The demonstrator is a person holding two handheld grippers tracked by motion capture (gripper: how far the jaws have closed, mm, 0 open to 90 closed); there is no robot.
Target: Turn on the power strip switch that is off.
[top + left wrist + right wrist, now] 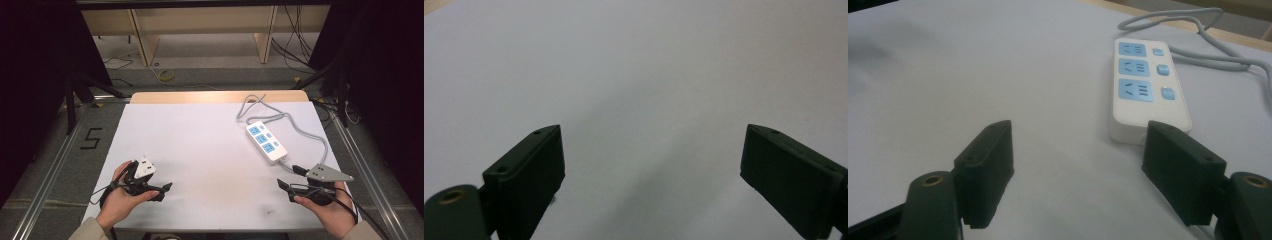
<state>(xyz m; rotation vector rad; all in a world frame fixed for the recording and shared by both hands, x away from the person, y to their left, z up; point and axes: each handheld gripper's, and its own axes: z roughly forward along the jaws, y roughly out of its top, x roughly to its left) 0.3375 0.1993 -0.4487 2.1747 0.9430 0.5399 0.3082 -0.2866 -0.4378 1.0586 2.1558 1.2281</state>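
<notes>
Tongs (167, 189) apart near power strip (266, 141)

Bright, even light on the white table (200, 150); dark surroundings, soft shadows, slightly blurry close-ups.

The power strip's (266, 142) grey cable (305, 132) end hides behind the right claw (285, 187).

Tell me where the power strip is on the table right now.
In the high view the white power strip lies on the table's right half, toward the far edge, angled, its grey cable looping beside it. The right gripper sits nearest, just in front of it.
</notes>
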